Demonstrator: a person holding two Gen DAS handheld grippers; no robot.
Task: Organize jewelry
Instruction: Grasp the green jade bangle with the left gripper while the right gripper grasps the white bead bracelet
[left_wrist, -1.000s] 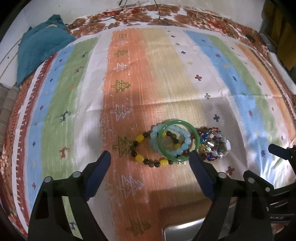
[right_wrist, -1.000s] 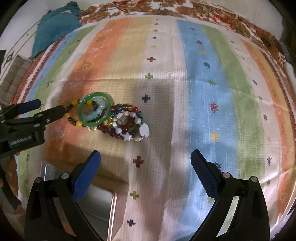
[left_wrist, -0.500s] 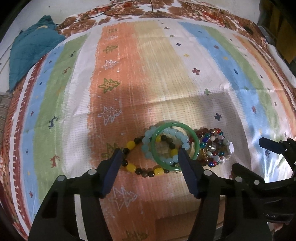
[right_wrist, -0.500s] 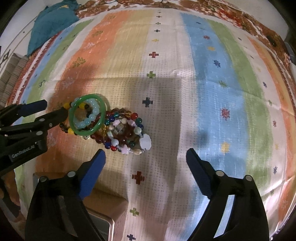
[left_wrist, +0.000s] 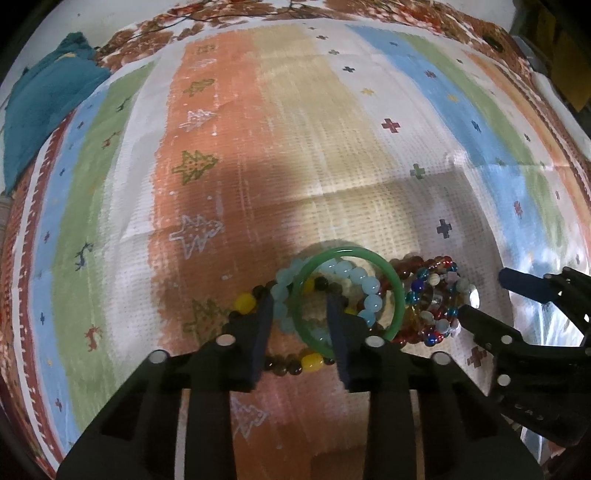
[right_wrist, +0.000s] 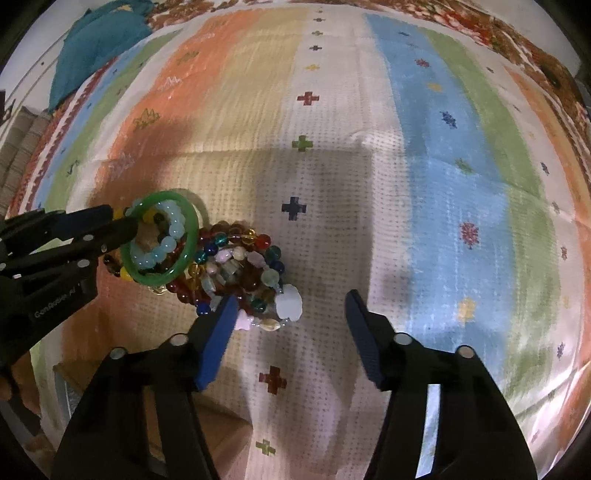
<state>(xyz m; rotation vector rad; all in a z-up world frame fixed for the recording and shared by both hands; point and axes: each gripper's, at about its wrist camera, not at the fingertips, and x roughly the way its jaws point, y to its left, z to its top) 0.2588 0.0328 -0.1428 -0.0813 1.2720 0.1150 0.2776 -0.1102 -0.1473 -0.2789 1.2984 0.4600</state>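
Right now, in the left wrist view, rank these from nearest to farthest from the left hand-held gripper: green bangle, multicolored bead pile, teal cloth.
1. green bangle: its near rim sits between the fingers of the left hand-held gripper.
2. multicolored bead pile: just right of the bangle, touching it.
3. teal cloth: far upper-left corner of the striped mat.

We see a flat surface covered by a woven cloth (left_wrist: 332, 155) striped in orange, beige, white, blue and green, with small crosses and tree figures and a brown floral border at the far edge. A crumpled teal fabric (left_wrist: 44, 107) lies at its far left. Near the middle lies a heap of jewelry: a smooth green bangle (left_wrist: 395, 291), a pale blue bead bracelet (left_wrist: 364, 282), a dark-and-yellow bead bracelet (left_wrist: 245, 302), and multicoloured bead strands (right_wrist: 240, 266) to the right, all touching.
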